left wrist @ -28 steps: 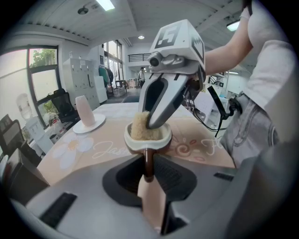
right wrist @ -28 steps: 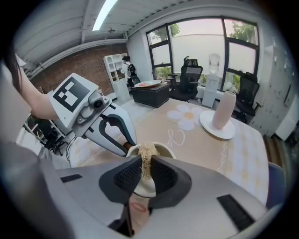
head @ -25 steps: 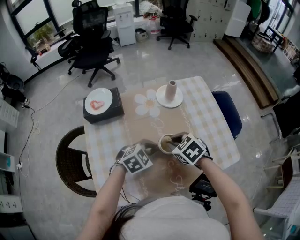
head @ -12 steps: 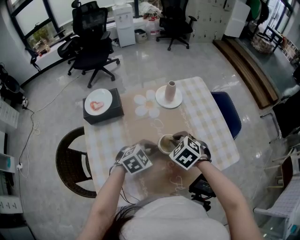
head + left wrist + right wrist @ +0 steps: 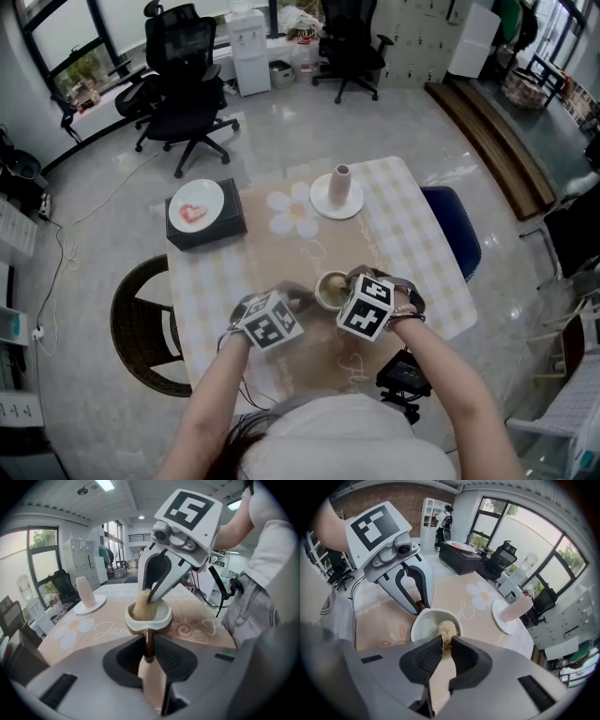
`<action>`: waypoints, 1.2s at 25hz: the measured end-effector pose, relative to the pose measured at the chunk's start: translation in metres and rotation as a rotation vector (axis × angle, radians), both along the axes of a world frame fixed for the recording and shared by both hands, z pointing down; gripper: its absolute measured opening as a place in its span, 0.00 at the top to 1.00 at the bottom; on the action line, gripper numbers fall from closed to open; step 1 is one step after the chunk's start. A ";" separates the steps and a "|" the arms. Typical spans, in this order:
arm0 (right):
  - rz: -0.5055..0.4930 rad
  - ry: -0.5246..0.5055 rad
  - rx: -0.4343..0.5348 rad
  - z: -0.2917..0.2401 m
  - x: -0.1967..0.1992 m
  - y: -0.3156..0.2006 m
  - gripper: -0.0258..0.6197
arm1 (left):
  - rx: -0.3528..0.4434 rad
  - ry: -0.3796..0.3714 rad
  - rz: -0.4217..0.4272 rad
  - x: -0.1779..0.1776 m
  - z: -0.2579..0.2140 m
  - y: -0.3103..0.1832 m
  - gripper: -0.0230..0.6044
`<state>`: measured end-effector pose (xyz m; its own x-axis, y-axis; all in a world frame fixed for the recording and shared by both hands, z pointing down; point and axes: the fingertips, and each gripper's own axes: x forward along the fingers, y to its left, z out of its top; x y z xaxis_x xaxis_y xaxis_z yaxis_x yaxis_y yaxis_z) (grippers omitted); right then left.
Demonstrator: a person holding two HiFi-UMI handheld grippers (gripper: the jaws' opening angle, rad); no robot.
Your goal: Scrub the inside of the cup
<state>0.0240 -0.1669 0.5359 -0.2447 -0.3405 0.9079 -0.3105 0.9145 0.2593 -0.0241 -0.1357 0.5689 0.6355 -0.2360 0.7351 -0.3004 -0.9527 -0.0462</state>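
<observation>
Cup [image 5: 149,617] sits on the counter [image 5: 89,630] just ahead of the left tool [image 5: 149,654], whose jaws pinch its brown handle [image 5: 149,639]. Facing it, the right tool [image 5: 444,649] grips a tan scrubber [image 5: 448,631] that dips inside the cup.

The right gripper [image 5: 341,284] partly hides the cup [image 5: 325,292] (head view).

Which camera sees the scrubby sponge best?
The left gripper view: the sponge shows large, poking out of the cup. The right gripper view shows it half hidden between the right gripper's fingers. The head view shows the cup, but no clear sponge.
</observation>
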 end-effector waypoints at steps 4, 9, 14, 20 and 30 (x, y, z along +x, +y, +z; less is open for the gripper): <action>-0.024 0.009 -0.100 0.001 0.001 0.005 0.87 | 0.000 0.002 -0.002 0.001 -0.001 0.000 0.85; -0.003 -0.035 -0.250 0.002 0.001 0.010 0.87 | 0.002 0.000 -0.001 -0.001 0.001 0.000 0.85; 0.051 -0.095 -0.401 0.002 0.003 0.017 0.87 | 0.000 -0.001 -0.002 -0.001 0.001 0.000 0.85; 0.096 -0.205 -0.564 0.003 -0.005 0.024 0.87 | 0.000 -0.004 -0.004 0.000 0.000 -0.001 0.85; 0.268 -0.442 -0.628 0.007 -0.010 0.017 0.87 | -0.003 -0.008 -0.004 0.000 0.002 0.000 0.85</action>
<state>0.0139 -0.1504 0.5425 -0.6078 0.1025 0.7874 -0.4932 0.7284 -0.4755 -0.0243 -0.1358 0.5709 0.6291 -0.2361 0.7406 -0.3034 -0.9518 -0.0457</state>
